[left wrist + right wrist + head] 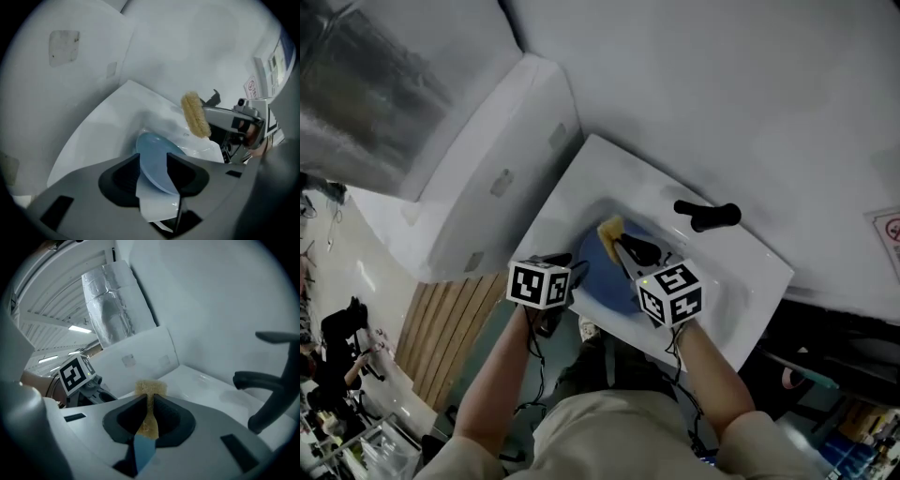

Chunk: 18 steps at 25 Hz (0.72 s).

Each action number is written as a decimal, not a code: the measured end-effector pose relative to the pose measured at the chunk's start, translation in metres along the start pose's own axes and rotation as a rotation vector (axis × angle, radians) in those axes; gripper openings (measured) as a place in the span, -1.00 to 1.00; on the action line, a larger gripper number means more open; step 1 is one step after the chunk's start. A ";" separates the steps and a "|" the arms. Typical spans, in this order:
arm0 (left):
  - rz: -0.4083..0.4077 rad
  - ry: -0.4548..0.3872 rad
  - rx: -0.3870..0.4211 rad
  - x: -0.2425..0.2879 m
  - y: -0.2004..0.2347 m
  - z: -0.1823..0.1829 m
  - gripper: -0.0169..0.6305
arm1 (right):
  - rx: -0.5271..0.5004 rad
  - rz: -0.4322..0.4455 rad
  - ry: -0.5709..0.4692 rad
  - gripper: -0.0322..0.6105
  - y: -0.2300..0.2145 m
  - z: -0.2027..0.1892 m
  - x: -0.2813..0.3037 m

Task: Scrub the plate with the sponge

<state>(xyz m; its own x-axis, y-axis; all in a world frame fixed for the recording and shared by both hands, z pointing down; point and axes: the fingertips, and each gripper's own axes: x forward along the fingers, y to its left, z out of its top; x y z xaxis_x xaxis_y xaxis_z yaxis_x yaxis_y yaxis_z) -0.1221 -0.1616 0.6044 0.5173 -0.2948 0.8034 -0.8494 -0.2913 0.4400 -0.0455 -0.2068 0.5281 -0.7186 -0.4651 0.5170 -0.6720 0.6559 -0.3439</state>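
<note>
The plate (157, 157), pale blue, sits in a white sink (581, 183) set against white walls, near a black tap (708, 216). The left gripper (153, 171) stands open around the plate's rim. The right gripper (149, 414) pinches the yellow sponge (150, 386) close by.

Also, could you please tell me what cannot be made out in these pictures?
- Plate: head view, partly covered by the left gripper and right gripper.
- Black tap: cut off by the right gripper view's right edge.
- Sink drain: no view shows it.
- Wall sticker: cut off by head view's right edge, too small to read.
</note>
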 end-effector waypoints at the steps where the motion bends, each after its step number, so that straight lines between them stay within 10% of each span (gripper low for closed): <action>1: 0.010 0.011 0.003 0.004 0.002 -0.001 -0.37 | 0.006 0.004 0.014 -0.73 -0.002 -0.007 0.005; 13: 0.024 0.178 -0.029 0.053 0.022 -0.020 -0.37 | 0.054 0.051 0.097 -0.73 -0.018 -0.061 0.040; 18: 0.068 0.222 -0.011 0.058 0.030 -0.018 -0.70 | 0.028 0.102 0.169 -0.73 -0.016 -0.084 0.057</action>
<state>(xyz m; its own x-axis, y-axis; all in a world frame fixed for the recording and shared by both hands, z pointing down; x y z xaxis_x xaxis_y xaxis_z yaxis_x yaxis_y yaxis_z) -0.1194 -0.1707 0.6711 0.4241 -0.1060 0.8994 -0.8835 -0.2668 0.3852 -0.0607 -0.1938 0.6287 -0.7442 -0.2892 0.6022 -0.6040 0.6764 -0.4216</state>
